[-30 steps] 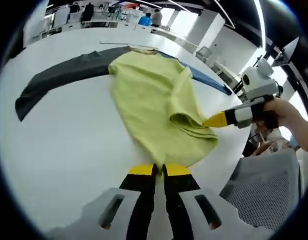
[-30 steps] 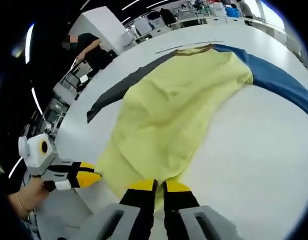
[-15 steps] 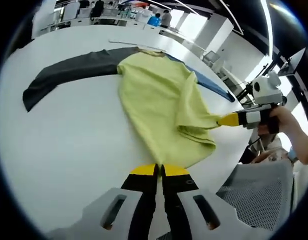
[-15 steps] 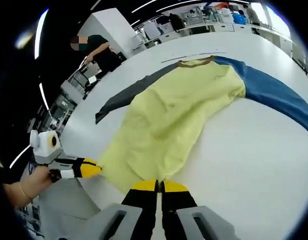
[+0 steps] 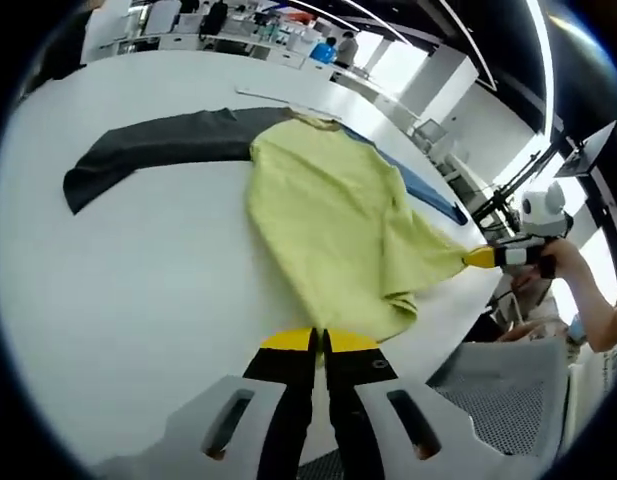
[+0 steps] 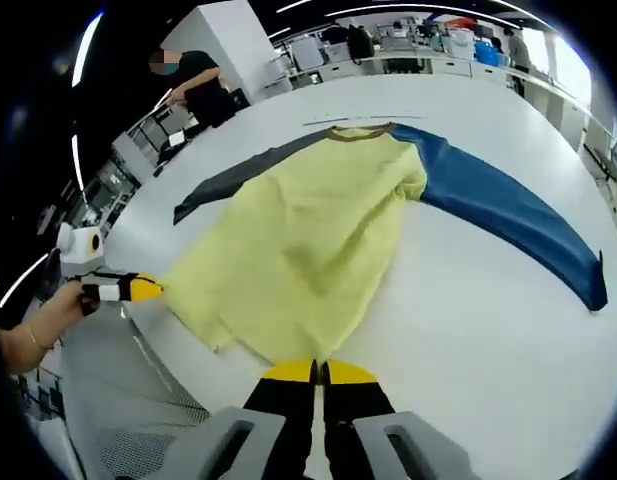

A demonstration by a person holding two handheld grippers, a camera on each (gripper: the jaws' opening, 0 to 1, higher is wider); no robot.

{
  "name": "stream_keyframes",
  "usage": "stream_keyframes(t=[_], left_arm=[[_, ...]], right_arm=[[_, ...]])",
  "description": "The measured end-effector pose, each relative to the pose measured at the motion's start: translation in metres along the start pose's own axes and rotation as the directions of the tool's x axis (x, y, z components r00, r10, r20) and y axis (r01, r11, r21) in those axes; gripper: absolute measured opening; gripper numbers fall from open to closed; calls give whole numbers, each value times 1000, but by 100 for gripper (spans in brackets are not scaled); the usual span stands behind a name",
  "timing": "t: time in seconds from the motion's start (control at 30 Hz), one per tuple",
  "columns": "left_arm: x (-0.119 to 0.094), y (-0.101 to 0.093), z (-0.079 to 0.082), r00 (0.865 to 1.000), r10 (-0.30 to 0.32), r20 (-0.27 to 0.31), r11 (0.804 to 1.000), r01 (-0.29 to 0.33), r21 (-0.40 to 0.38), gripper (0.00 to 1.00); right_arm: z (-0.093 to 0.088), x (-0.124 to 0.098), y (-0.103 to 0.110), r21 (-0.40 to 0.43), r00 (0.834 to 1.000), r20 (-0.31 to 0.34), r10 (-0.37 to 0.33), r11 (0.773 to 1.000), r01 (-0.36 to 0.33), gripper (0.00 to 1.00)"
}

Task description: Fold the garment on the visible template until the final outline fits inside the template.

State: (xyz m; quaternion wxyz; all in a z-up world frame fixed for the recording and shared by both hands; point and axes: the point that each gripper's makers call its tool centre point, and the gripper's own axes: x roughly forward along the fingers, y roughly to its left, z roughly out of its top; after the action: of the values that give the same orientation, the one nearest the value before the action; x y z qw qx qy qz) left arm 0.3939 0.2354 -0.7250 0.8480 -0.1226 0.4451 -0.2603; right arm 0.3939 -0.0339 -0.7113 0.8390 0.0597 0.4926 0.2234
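Soft yellow garment (image 5: 333, 220) pinched by 2 grippers.

Large white round-edged table (image 5: 138, 290) (image 6: 468, 300), surface smooth, matte. Grey mesh office chair (image 5: 508, 390) just beside table edge in left gripper view; grey mesh chair seat (image 6: 128, 400) near table edge in right gripper view. Person in dark top (image 6: 203, 85) standing beyond table, by white pillar (image 6: 238, 35). Background: desks w/ equipment (image 6: 428, 40), bright ceiling strip lights (image 5: 533, 50).
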Motion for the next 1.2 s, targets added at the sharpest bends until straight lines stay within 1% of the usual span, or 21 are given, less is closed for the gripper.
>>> stream_keyframes(t=[0.17,0.33,0.5,0.6,0.67,0.8,0.87,0.93,1.03,1.1,1.2], left_arm=[[-4,3,-4,1000,9,-8,1000,-9,-14,0],[-7,10,-10,999,29,-22,999,-29,-22,0],[-12,21,-18,998,60,-33,997,-62,-36,0],[-13,23,-24,997,64,-42,997,-66,-48,0],[-13,21,-28,997,60,-49,997,-63,-55,0],[-11,18,-36,996,54,-69,997,-58,-56,0],[-11,15,-40,995,54,-82,997,-58,-51,0],[-10,14,-44,994,57,-94,997,-60,-37,0],[-9,13,-49,992,54,-111,998,-59,-38,0],[-9,14,-52,991,56,-121,997,-62,-42,0],[-8,15,-54,990,62,-129,997,-67,-39,0]], right_arm=[[-6,-7,-14,30,999,-2,-41,999,41,0],[-20,-10,-28,4,995,-24,-95,995,95,0],[-38,-17,-46,-16,984,-54,-170,985,169,0],[-45,-19,-49,2,983,-63,-172,985,172,0],[-49,-20,-50,25,984,-58,-167,985,169,0],[-59,-20,-52,33,981,-71,-181,982,184,0],[-64,-20,-53,30,978,-82,-192,980,195,0],[-67,-20,-55,19,975,-85,-205,978,207,0],[-69,-20,-60,4,967,-91,-237,971,238,0],[-72,-18,-59,-17,965,-101,-242,970,241,0],[-76,-15,-61,-14,964,-106,-245,969,245,0]])
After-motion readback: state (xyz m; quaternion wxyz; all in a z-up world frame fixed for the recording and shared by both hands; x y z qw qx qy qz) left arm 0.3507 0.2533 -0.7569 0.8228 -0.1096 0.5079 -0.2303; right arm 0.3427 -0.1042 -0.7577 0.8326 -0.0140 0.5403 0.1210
